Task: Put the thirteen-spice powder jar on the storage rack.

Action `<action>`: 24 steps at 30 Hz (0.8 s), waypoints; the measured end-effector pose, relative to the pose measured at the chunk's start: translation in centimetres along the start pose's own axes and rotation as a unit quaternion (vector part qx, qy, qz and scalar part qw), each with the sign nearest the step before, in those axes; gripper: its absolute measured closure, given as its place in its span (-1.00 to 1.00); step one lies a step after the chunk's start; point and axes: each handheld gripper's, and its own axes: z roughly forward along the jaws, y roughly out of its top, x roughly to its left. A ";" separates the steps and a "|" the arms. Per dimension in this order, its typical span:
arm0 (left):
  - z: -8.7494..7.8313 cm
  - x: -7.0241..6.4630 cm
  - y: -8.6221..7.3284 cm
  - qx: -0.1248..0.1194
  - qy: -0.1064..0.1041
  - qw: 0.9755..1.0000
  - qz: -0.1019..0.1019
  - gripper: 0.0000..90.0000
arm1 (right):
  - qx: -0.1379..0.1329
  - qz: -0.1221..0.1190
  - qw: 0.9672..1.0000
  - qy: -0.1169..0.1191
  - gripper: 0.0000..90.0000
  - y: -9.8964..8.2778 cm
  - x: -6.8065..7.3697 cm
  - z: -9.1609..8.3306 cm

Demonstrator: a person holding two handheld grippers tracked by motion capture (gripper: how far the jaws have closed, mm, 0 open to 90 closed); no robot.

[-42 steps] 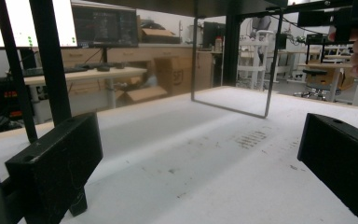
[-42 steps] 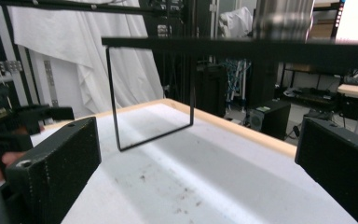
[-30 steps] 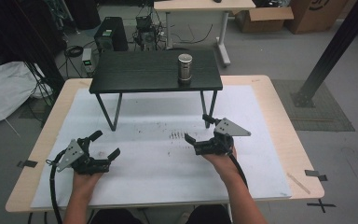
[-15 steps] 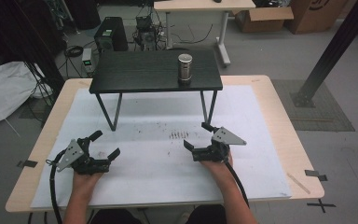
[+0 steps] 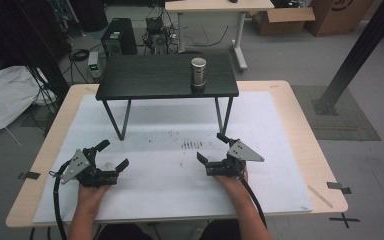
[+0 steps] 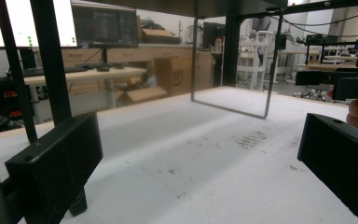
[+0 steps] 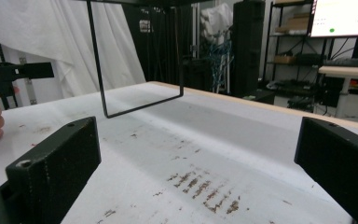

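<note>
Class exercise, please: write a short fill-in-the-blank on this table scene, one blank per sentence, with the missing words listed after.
1. The metal can stands on the black ____.
2. Both tools, left and right, have their jaws ____.
3. Neither tool holds ____.
4. The stand's legs rest on the ____ mat.

Missing words: stand; open; anything; white

Left gripper [image 5: 111, 155] and right gripper [image 5: 212, 148]: black, blocky two-jaw tools, each topped by a grey three-cornered plate with small holes and trailing a black cable; forearms bare.
</note>
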 end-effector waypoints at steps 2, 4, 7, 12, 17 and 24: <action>0.0 0.0 0.0 0.000 0.000 1.000 0.000 -0.99 | -0.011 -0.010 1.000 -0.003 -1.00 -0.1 0.2 -0.2; 0.0 0.0 0.0 0.000 0.000 1.000 0.000 -0.99 | -0.018 -0.021 1.000 -0.004 -1.00 -0.2 0.4 -0.3; 0.0 0.0 0.0 0.001 0.000 1.000 -0.002 -0.99 | -0.027 -0.023 0.999 -0.006 -1.00 -0.3 0.5 -0.5; 0.0 0.0 0.0 0.001 0.001 1.000 -0.001 -0.99 | -0.024 -0.023 0.999 -0.007 -1.00 -0.2 0.5 -0.5; 0.0 0.0 0.0 0.000 0.002 1.000 0.001 -0.99 | -0.023 -0.022 0.999 -0.006 -1.00 -0.2 0.5 -0.4; 0.0 -0.1 0.0 0.000 0.002 1.000 0.000 -0.99 | -0.021 -0.022 1.000 -0.005 -1.00 -0.2 0.5 -0.4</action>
